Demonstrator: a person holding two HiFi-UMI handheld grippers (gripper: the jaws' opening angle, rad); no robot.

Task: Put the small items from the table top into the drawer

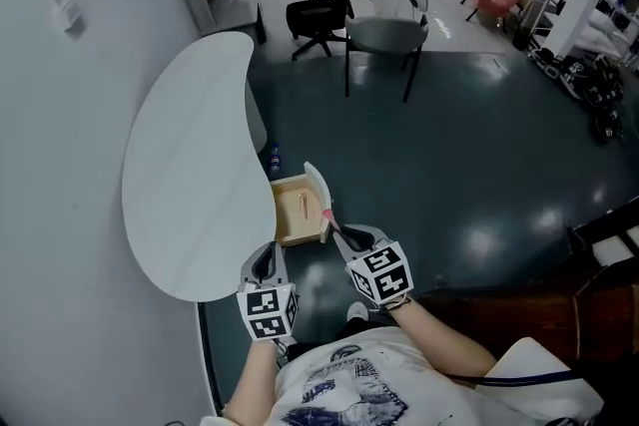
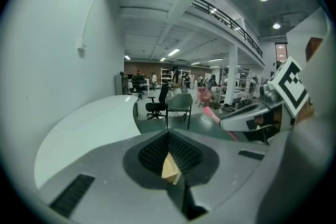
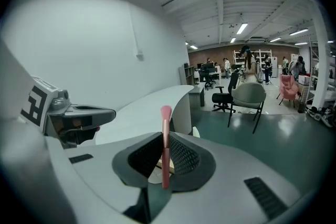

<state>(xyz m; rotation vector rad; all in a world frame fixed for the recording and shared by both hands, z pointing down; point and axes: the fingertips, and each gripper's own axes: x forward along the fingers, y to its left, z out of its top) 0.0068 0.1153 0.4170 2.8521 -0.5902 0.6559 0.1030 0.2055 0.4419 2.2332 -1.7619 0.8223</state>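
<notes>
**Pink stick clamped in right fingers, at the open drawer**

The right gripper (image 3: 165, 139) has its fingers (image 3: 181, 152) clamped low on a thin pink stick (image 3: 166, 123), maybe a makeup brush. Its flared tip stands up past the fingertips. In the head view the stick (image 1: 327, 213) is at the front edge of the open wooden drawer (image 1: 292, 229), beside the white bench (image 1: 190, 185). It looks light, stiff and slim, so it could pivot; a mid-shaft grip is best. The left gripper (image 2: 168, 136) has its fingers together and holds nothing.
</notes>
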